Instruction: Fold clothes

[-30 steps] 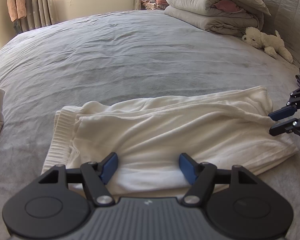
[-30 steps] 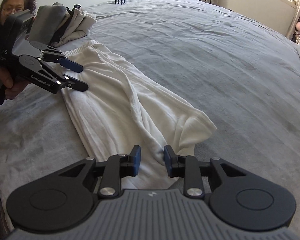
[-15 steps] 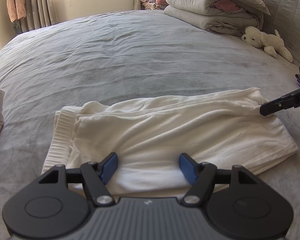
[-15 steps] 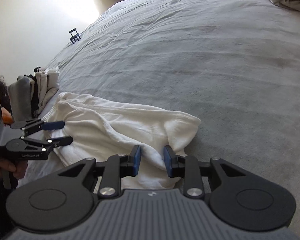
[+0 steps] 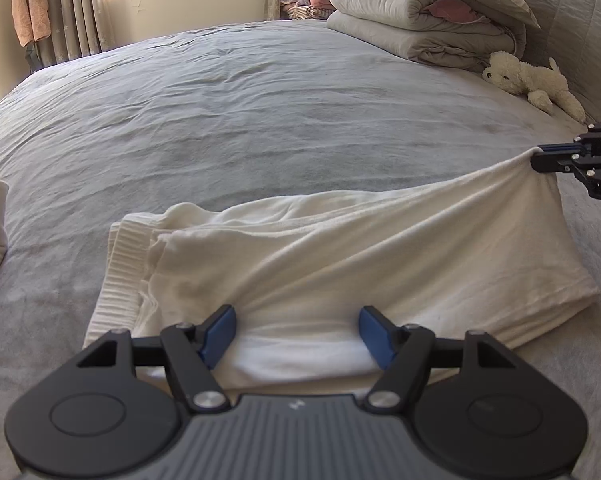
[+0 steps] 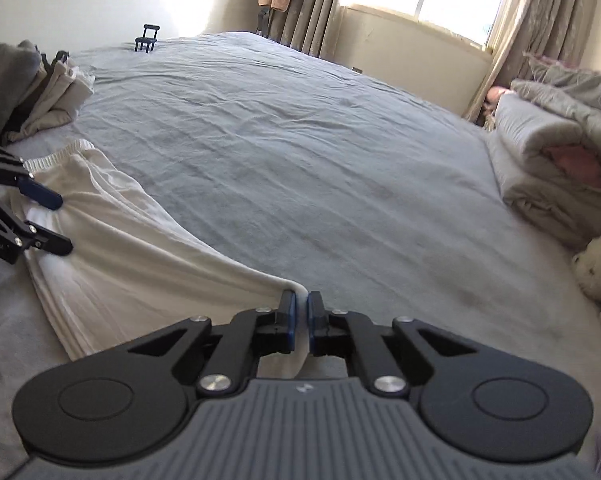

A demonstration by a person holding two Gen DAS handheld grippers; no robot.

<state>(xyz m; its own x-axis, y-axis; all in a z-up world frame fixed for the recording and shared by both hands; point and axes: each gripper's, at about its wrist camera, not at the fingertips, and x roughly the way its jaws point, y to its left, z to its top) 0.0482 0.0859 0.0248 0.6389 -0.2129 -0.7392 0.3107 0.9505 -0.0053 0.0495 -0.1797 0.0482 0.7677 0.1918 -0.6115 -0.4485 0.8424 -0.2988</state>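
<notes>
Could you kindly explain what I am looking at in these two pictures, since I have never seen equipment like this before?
No robot is involved: a person holds a two-finger hand-held gripper in each hand, each carrying a wide-angle camera that looks along its fingers. One picture comes from the left hand-held gripper, whose blue pads stand open over the white garment near its ribbed waistband. The other comes from the right hand-held gripper, which has just closed on the garment's far corner and lifts it off the grey bed. Folded bedding and a plush dog lie near the head of the bed.
</notes>
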